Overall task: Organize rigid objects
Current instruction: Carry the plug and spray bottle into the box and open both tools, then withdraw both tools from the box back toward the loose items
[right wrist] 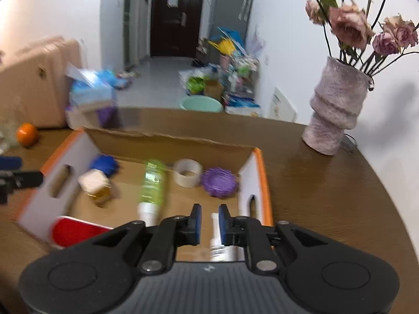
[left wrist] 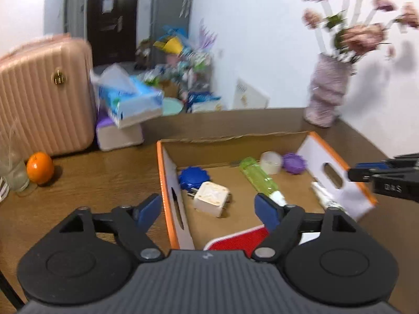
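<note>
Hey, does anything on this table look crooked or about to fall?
Yes. The blue tissue box sits tilted on the purple-and-white pack, overhanging it beside the pink suitcase. The cardboard box's back edge looks roughly torn.

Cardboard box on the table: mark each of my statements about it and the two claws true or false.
1. A green bottle lies on its side inside the cardboard box. True.
2. The left claw is clamped on the white plug adapter. False: its jaws stand wide apart with nothing between the pads, and the adapter lies on the box floor.
3. The orange sits in the box. False: it is on the table, outside the box, near the pink suitcase.
4. A purple ridged disc lies beside the tape roll in the box. True.
5. The right claw has its jaws nearly together. True.
</note>
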Demonstrator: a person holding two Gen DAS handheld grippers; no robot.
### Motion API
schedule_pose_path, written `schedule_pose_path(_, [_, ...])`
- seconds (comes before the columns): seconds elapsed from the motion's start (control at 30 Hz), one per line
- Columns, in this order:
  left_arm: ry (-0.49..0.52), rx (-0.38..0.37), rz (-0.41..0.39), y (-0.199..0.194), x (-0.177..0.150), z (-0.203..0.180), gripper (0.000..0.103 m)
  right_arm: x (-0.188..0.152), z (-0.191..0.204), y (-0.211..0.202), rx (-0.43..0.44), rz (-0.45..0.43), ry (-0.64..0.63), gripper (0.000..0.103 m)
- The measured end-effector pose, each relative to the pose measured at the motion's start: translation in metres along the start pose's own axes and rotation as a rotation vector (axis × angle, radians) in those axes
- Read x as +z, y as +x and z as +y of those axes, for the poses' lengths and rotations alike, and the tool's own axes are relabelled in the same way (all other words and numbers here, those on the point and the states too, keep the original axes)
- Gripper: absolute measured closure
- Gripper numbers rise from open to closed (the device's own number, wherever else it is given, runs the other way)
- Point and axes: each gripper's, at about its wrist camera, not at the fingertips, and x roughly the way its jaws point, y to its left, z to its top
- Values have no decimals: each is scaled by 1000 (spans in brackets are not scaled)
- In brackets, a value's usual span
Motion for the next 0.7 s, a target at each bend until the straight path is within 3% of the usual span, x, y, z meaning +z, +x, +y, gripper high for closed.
schedule_pose_path(0.1, [34,5,-66,-33,-15,-6,16,-12,7,-27,66,-50,26,69])
schedule_pose_path(0.3, [87,-3,-176,-90,-58,-24,9,-63,17,-78,156,-151,109,63])
schedule_pose_path(0.53, [60,-83,-338,-165,-130,-46,1,-144,36,-134,136,-253,172,53])
schedule_pose_path(0.6, [36,-84,-339,-177,-152,-50,0,-167,44,-150,111,-285,159,47])
schedule_pose_path(0.7, [33,-62,-308,-187,-181,-57,0,-197,56,-169,53,-298,140,46])
